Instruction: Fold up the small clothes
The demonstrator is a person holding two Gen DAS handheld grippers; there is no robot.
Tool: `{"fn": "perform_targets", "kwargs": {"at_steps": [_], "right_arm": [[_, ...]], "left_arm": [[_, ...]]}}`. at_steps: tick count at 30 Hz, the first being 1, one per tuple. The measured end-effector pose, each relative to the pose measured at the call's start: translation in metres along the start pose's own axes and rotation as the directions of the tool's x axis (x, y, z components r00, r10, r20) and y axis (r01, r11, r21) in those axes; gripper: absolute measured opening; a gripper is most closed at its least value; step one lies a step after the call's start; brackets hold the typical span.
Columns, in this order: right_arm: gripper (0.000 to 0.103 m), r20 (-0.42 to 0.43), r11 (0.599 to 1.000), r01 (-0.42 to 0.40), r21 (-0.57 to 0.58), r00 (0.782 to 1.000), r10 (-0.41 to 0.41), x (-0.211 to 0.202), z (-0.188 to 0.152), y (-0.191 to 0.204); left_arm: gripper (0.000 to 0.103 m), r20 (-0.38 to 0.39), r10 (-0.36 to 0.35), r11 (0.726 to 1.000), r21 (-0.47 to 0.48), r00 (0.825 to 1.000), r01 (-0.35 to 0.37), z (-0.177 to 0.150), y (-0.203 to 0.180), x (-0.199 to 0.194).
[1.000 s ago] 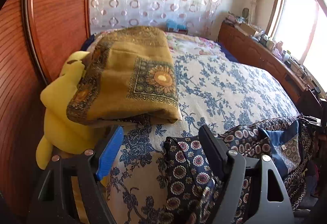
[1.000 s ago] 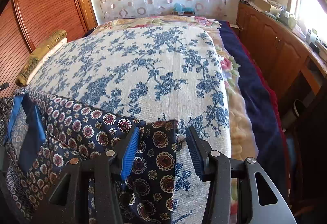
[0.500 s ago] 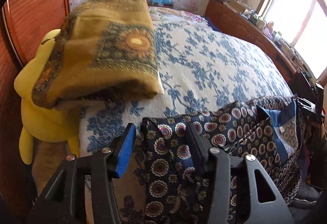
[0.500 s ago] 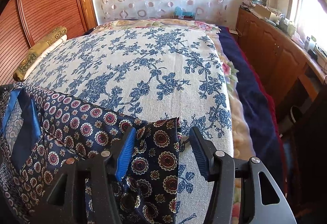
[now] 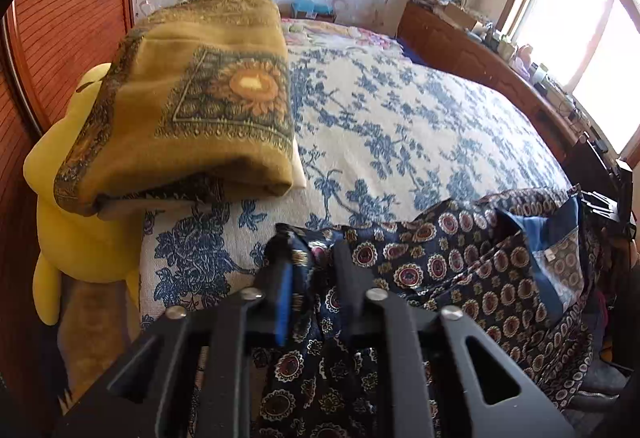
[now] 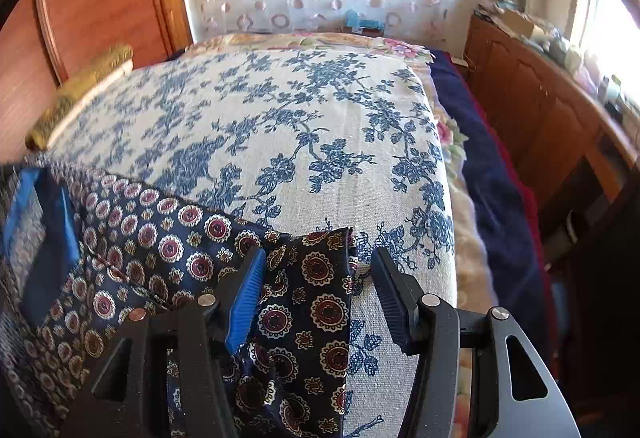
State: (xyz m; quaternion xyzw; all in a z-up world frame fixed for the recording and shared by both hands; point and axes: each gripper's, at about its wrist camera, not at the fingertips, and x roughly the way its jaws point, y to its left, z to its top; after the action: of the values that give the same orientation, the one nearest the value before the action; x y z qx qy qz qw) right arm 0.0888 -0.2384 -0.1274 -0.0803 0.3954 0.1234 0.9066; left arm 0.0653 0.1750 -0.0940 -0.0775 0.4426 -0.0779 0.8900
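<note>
A navy garment with red and gold medallions (image 5: 460,266) lies spread along the near edge of the bed. Its blue lining shows at the waist. My left gripper (image 5: 310,266) is shut on the garment's left corner. In the right wrist view the same garment (image 6: 168,238) runs from the left to the gripper. My right gripper (image 6: 320,278) is open, its jaws either side of the garment's right corner (image 6: 320,270), which lies on the bedspread.
A blue-flowered white bedspread (image 5: 400,126) covers the bed. A folded mustard blanket (image 5: 192,106) and a yellow plush toy (image 5: 68,222) sit at the left by the wooden headboard. A wooden cabinet (image 6: 540,106) runs along the right under the window.
My left gripper has moved onto the garment's left corner and closed on it. My right gripper has stayed open around the right corner, shifting only slightly.
</note>
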Motion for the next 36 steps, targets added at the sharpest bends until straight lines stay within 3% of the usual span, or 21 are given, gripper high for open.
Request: {"fn": "perform_targets", "kwargs": {"at_steps": [4, 5, 6, 10, 15, 20, 25, 30, 33, 36], "right_arm": [[0.033, -0.015, 0.999, -0.033, -0.022, 0.999, 0.033, -0.003, 0.001, 0.003], [0.019, -0.014, 0.999, -0.040, -0.022, 0.999, 0.040, -0.004, 0.001, 0.003], [0.012, -0.013, 0.999, -0.052, -0.017, 0.999, 0.051, -0.006, 0.000, 0.004], [0.008, 0.013, 0.999, -0.045, -0.021, 0.999, 0.046, -0.019, -0.005, 0.006], [0.007, 0.129, 0.999, -0.047, 0.016, 0.991, 0.044, -0.061, -0.006, 0.002], [0.007, 0.259, 1.000, 0.019, 0.025, 0.966, -0.024, -0.117, 0.006, 0.001], [0.006, 0.365, 0.999, 0.041, 0.003, 0.930, -0.039, -0.165, 0.029, -0.001], [0.006, 0.443, 0.992, 0.105, -0.064, 0.894, -0.066, -0.200, 0.074, 0.006], [0.006, 0.456, 0.982, 0.159, -0.097, 0.884, -0.098, -0.199, 0.112, 0.008], [0.006, 0.419, 0.974, 0.199, -0.107, 0.897, -0.138, -0.167, 0.150, 0.007]], "left_arm": [[0.007, 0.028, 0.003, 1.000, 0.026, 1.000, -0.004, 0.001, -0.007, -0.008], [0.007, 0.033, 0.004, 0.999, 0.034, 0.999, -0.005, 0.000, -0.010, -0.010], [0.006, 0.038, 0.005, 0.999, 0.044, 0.999, -0.006, 0.000, -0.013, -0.013], [0.005, 0.102, -0.015, 0.998, 0.061, 0.995, 0.009, 0.000, -0.023, -0.034], [0.005, 0.216, -0.050, 0.997, 0.063, 0.975, 0.037, 0.001, -0.031, -0.079], [0.005, 0.358, -0.049, 0.997, 0.074, 0.932, 0.024, 0.012, -0.044, -0.127], [0.005, 0.460, -0.057, 0.996, 0.086, 0.886, 0.020, 0.035, -0.052, -0.159], [0.005, 0.523, -0.037, 0.997, 0.080, 0.851, -0.006, 0.085, -0.050, -0.170], [0.005, 0.531, -0.003, 0.997, 0.064, 0.848, -0.036, 0.120, -0.046, -0.158], [0.005, 0.508, 0.057, 0.996, 0.033, 0.859, -0.086, 0.154, -0.035, -0.127]]}}
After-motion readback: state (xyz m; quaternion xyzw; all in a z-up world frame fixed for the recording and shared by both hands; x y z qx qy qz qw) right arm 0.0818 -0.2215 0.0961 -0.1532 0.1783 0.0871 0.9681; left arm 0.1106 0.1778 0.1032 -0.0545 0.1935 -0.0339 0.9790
